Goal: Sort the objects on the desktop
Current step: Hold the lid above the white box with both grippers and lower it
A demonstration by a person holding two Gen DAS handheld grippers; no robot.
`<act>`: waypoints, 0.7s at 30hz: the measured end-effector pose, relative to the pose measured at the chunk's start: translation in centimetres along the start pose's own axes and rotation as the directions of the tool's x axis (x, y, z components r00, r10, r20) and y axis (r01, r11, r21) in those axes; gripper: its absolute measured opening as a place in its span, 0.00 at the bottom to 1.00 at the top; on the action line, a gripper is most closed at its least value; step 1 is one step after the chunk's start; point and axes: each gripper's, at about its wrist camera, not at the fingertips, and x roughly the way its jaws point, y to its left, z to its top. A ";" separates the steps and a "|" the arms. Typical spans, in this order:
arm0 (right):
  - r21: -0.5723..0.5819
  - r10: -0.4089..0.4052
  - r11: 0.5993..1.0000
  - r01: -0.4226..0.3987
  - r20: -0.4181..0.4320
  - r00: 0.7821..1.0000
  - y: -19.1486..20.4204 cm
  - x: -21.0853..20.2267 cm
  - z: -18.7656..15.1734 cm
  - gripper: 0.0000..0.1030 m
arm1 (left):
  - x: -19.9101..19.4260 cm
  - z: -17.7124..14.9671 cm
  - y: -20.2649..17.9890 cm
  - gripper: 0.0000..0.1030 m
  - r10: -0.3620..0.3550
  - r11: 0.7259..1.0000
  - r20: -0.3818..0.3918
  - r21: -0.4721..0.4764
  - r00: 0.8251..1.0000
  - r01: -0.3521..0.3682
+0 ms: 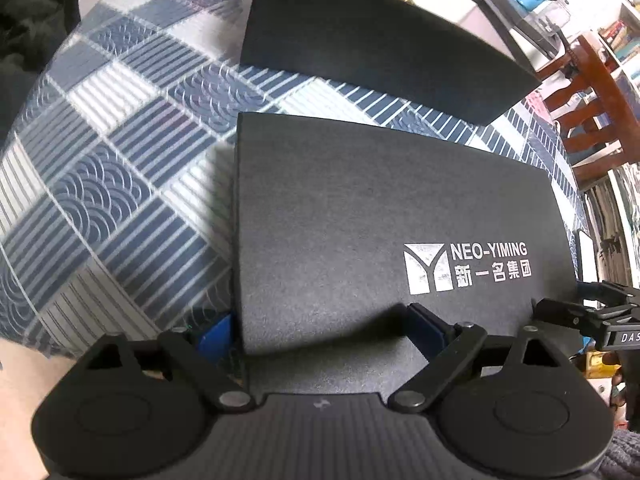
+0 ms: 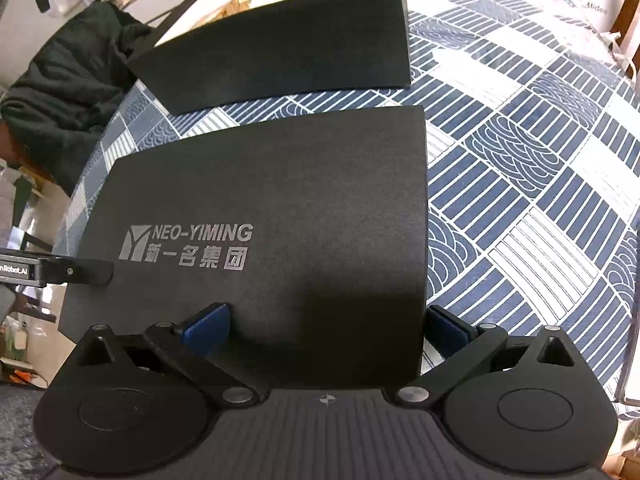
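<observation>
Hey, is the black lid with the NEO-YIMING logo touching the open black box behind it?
Apart. In the right wrist view a strip of blue patterned tablecloth shows between the black logo lid and the open black box; the left wrist view shows that gap too.

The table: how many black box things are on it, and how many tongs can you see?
Black box lid with the silver logo: 1
Open black box behind it: 1
Tongs: 2, the left tongs and the right tongs, each straddling a near corner of the lid
Total: 4
</observation>
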 end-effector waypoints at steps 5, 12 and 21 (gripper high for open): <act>0.029 0.012 1.000 -0.013 0.021 1.000 -0.3 -0.9 0.2 1.00 | -0.9 1.1 -1.0 1.00 0.014 0.999 0.024 0.039 1.000 -0.015; 0.062 0.007 0.998 -0.010 0.056 0.998 -1.2 -3.3 0.4 1.00 | -2.0 2.6 -2.8 1.00 0.007 0.997 0.034 0.072 0.999 -0.009; 0.095 -0.007 0.996 -0.004 0.110 0.994 -3.4 -7.0 1.5 1.00 | -3.5 5.7 -6.9 1.00 -0.010 0.992 0.054 0.123 0.999 0.004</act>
